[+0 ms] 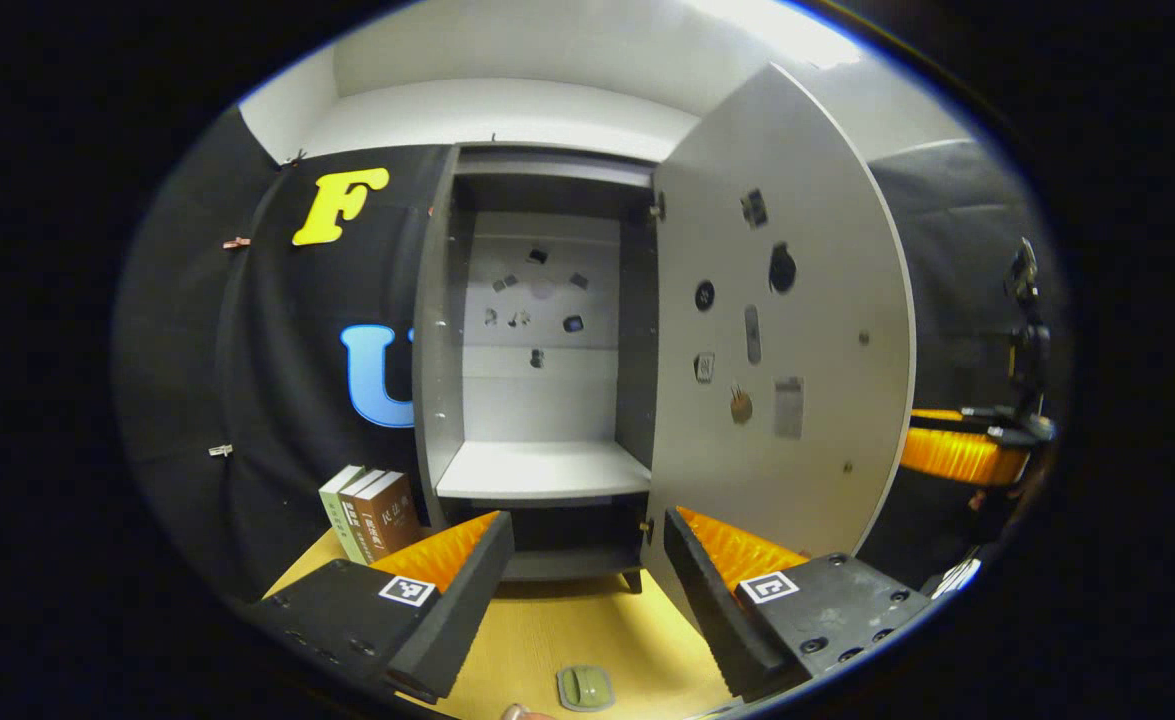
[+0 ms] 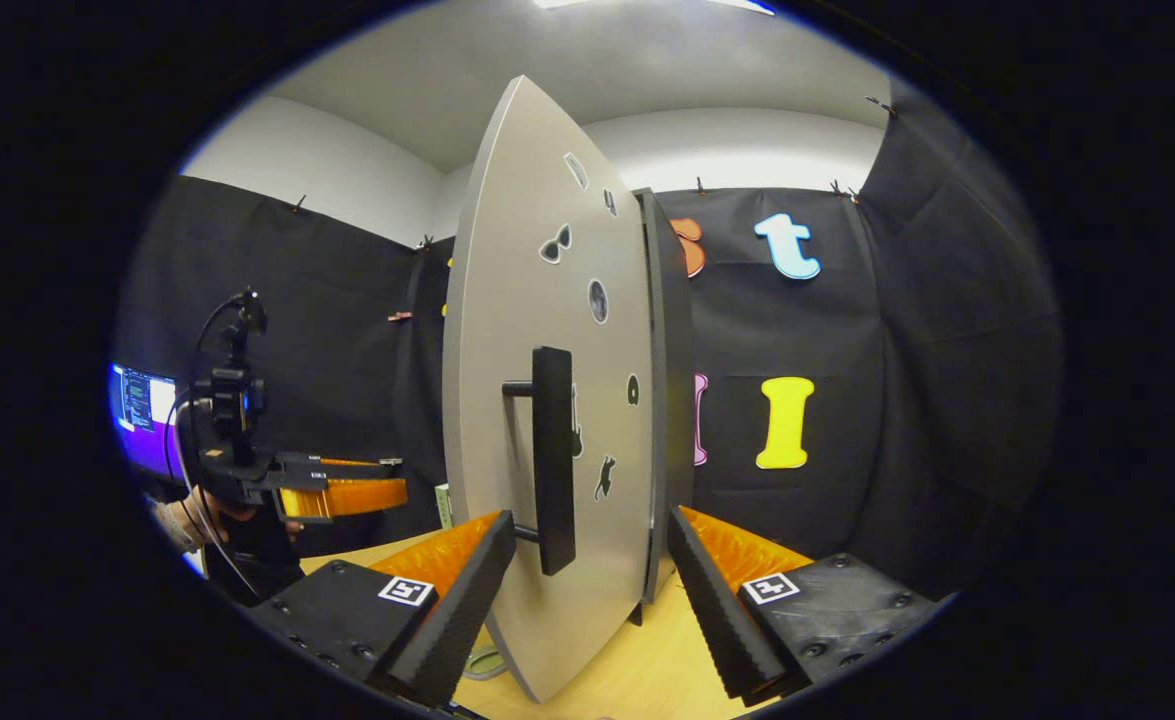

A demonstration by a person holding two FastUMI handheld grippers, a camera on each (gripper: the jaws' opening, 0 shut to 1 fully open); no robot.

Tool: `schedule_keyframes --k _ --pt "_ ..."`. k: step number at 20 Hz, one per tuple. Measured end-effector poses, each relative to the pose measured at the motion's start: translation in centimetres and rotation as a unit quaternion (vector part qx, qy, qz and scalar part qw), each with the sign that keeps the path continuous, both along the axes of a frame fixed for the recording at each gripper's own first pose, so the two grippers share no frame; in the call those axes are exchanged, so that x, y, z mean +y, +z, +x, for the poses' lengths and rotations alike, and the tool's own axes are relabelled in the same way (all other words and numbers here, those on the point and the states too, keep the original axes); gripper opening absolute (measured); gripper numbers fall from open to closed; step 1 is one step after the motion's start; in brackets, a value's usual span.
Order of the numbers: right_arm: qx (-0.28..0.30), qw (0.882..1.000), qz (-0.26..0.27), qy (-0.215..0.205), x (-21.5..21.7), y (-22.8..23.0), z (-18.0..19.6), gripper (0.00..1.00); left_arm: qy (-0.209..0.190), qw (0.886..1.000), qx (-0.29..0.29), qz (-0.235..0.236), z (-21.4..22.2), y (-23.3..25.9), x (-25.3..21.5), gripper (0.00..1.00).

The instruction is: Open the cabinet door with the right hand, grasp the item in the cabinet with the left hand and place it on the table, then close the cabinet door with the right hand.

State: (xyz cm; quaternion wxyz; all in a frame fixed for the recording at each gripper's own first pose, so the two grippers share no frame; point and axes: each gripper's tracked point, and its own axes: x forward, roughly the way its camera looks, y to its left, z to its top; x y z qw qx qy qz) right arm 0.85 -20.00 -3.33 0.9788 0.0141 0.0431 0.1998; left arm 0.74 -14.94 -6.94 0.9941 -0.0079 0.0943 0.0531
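Note:
The grey cabinet [image 1: 537, 330] stands open, and its inner shelf [image 1: 542, 470] is bare. Its door [image 1: 777, 320] is swung out to the right. A small green oval item [image 1: 585, 688] lies on the wooden table [image 1: 547, 630] just below my left gripper [image 1: 587, 525], which is open and holds nothing. In the right gripper view the door [image 2: 547, 300] is seen nearly edge-on. Its black bar handle [image 2: 553, 460] stands between the spread fingers of my open right gripper [image 2: 589, 520], and neither finger presses on it.
Three books [image 1: 372, 515] stand against the cabinet's left side. The right gripper [image 1: 957, 450] shows beyond the door's edge. The left gripper [image 2: 337, 492], held by a hand [image 2: 182, 525], shows to the left of the door. A lit screen [image 2: 142, 405] is far left.

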Motion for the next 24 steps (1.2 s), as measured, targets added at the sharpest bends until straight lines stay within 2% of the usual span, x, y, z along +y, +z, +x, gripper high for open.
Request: schedule_keyframes --k 3,4,5,10,13,14,16,17,18,22,24 --pt "0.010 1.000 -0.007 0.028 1.2 -0.7 0.0 0.96 0.017 1.000 -0.014 -0.008 -1.1 1.7 1.4 0.95" --pt "0.012 1.000 -0.014 0.026 1.3 -0.9 0.2 0.97 0.019 1.000 -0.013 -0.004 -1.5 1.9 2.1 0.96" --pt "0.014 0.999 -0.017 0.025 1.3 -0.9 0.2 0.92 0.018 1.000 -0.009 -0.004 -1.6 1.7 2.4 0.94" --pt "0.009 1.000 -0.012 0.006 3.5 -1.2 0.7 0.92 -0.028 0.999 -0.011 -0.030 -1.5 1.3 3.3 0.95" --pt "0.001 1.000 -0.020 -0.009 7.0 -1.8 0.6 0.92 -0.050 0.999 -0.004 0.005 -0.7 1.3 6.2 0.92" --pt "-0.001 1.000 -0.021 -0.014 8.4 -2.0 0.7 0.92 -0.064 0.998 -0.005 0.014 -0.4 1.6 6.8 0.95" --pt "0.000 1.000 -0.017 -0.019 11.0 -2.5 1.3 0.92 -0.099 0.995 -0.010 0.012 0.3 1.4 7.3 0.95" --pt "-0.001 1.000 -0.016 -0.022 12.2 -2.7 1.7 0.88 -0.113 0.994 -0.010 0.006 0.4 1.3 7.8 0.93" --pt "-0.003 1.000 -0.016 -0.026 13.4 -2.8 2.1 0.92 -0.123 0.992 -0.010 0.000 0.4 1.0 8.5 0.93" --pt "-0.014 0.999 -0.021 -0.042 18.4 -3.9 4.5 0.92 -0.131 0.991 -0.012 -0.003 0.3 0.8 12.0 0.95" --pt "0.002 0.999 -0.012 -0.042 21.0 -5.4 6.4 0.93 -0.136 0.991 -0.010 0.005 0.2 0.7 13.2 0.95"
